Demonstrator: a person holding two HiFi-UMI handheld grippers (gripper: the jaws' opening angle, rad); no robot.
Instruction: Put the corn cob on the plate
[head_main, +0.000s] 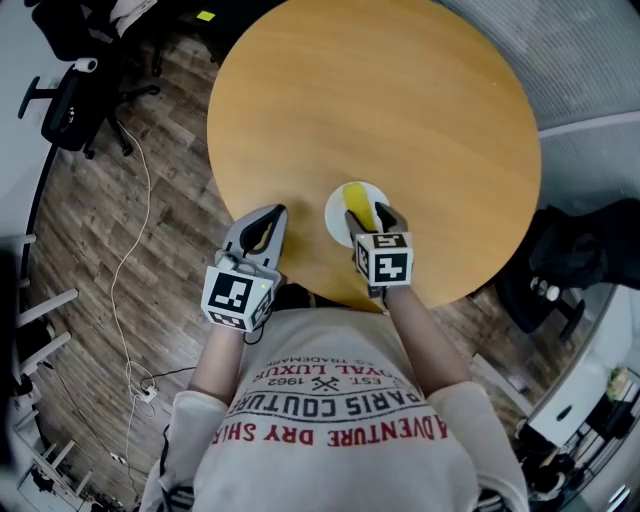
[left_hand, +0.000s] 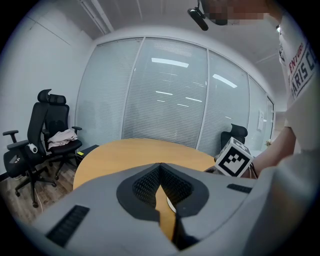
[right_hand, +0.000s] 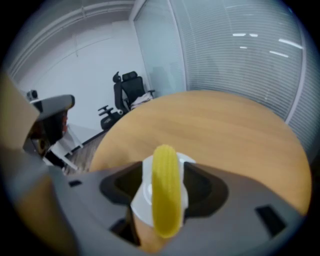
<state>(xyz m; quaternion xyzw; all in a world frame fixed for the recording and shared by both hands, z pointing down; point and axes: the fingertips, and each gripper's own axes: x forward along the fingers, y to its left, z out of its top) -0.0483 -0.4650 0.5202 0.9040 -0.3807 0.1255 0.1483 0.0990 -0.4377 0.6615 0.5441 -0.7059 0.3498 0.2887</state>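
Note:
A yellow corn cob (right_hand: 165, 195) lies lengthwise between the jaws of my right gripper (right_hand: 165, 172), which is shut on it. Beneath it sits a small white plate (right_hand: 141, 200) near the front edge of the round wooden table (head_main: 380, 100). From the head view, the corn cob (head_main: 356, 203) hangs over the plate (head_main: 338, 208), with the right gripper (head_main: 372, 222) just behind it. Whether the cob touches the plate I cannot tell. My left gripper (head_main: 272, 213) hovers at the table's front-left edge, jaws together and empty; in its own view the left gripper (left_hand: 160, 165) points across the table.
A black office chair (head_main: 70, 100) stands on the wood floor to the left, with a white cable (head_main: 135, 250) trailing beside it. Another dark chair (head_main: 570, 260) is at the right. Glass walls with blinds (left_hand: 165, 100) close the room behind the table.

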